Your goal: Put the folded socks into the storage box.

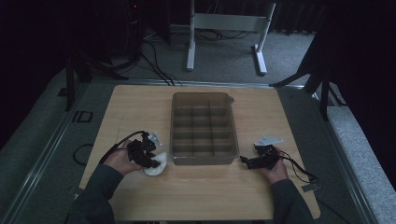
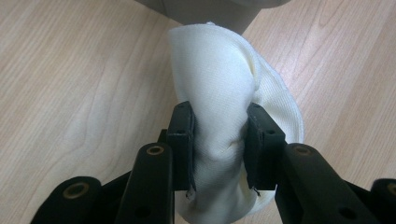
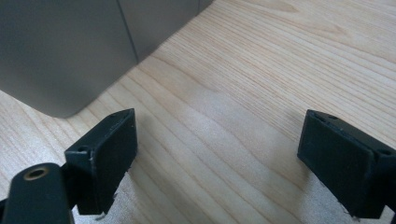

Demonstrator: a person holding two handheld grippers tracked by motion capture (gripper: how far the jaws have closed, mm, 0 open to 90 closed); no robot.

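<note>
a white cloth bundle sits pinched in the left hand-held gripper (image 2: pixel 219 140) beside an unfilled divided bin.

the wooden tabletop (image 1: pixel 196 196) carries a grey divided bin (image 1: pixel 203 128), standing between the two hand-held grippers and just ahead of them, its compartments apparently bare in the dim high view. the soft white cloth bundle (image 2: pixel 224 93), possibly a rolled sock, rests on the tabletop just short of the bin's near corner, squeezed at its waist between the left hand-held gripper's pads. the right hand-held gripper (image 3: pixel 217 158) is spread wide with nothing between its jaws, low over bare wood, the bin's wall just beyond its left jaw. judging by this, the pick-up is secured; the lift and the placing into a compartment are not yet done.
</note>
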